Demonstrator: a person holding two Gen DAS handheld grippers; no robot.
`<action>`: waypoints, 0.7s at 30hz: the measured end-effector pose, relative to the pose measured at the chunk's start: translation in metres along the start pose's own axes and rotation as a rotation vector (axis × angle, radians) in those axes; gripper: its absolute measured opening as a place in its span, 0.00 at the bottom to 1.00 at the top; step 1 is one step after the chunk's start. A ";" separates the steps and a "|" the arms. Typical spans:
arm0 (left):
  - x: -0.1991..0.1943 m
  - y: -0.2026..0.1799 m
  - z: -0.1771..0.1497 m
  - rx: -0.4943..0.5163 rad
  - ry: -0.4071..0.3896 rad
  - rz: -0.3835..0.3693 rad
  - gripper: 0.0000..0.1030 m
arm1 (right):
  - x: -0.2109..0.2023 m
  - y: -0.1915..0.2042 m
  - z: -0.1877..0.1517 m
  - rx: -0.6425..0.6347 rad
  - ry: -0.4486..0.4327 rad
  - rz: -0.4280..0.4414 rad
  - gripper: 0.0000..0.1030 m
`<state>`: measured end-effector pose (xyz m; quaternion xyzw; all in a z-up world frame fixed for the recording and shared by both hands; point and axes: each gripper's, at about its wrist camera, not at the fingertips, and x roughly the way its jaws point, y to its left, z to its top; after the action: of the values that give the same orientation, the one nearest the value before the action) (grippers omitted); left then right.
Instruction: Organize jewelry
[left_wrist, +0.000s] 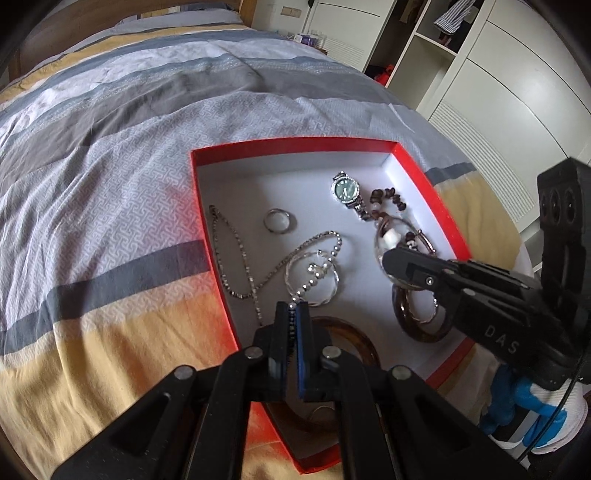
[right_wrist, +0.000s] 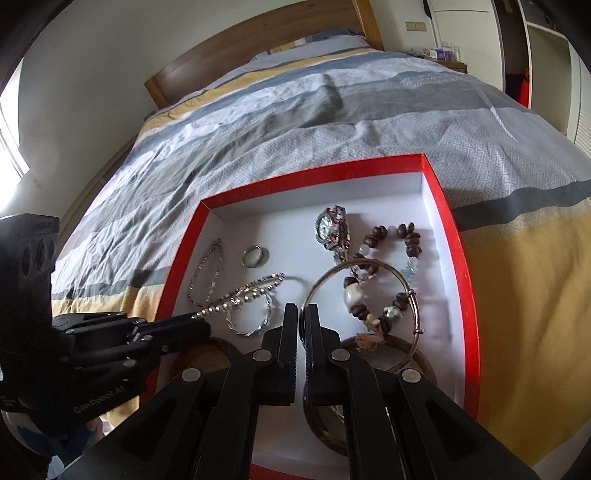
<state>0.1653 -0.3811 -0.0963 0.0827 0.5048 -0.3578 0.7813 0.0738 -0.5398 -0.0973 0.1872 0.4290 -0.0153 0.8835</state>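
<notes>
On a striped bed (left_wrist: 110, 177) sits a red box (left_wrist: 295, 142) of jewelry. The left hand-held gripper (left_wrist: 292, 314) pinches the beaded chain (left_wrist: 317, 277) near the box's front; the right hand-held gripper (right_wrist: 302, 314) clamps the thin bangle (right_wrist: 369, 264). Both pieces probably need lifting and separating next.

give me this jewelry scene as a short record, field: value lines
container: red box with white inside, on striped bedding
left gripper: shut on silver chain
right gripper: shut on thin bangle
loose in box: watch, ring, beaded bracelet, twisted silver bangle, dark wooden bangles
room: wooden headboard, white wardrobe
</notes>
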 end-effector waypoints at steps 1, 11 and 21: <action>0.000 0.001 -0.001 -0.003 0.005 -0.004 0.04 | 0.000 -0.001 -0.001 0.006 0.001 -0.003 0.06; -0.030 -0.008 -0.008 0.000 -0.017 -0.033 0.32 | -0.024 0.001 -0.007 0.012 -0.015 -0.039 0.14; -0.115 0.001 -0.043 -0.014 -0.114 0.065 0.35 | -0.085 0.041 -0.020 -0.013 -0.081 -0.075 0.35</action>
<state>0.1077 -0.3041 -0.0194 0.0732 0.4589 -0.3329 0.8205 0.0127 -0.5058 -0.0303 0.1643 0.3999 -0.0534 0.9001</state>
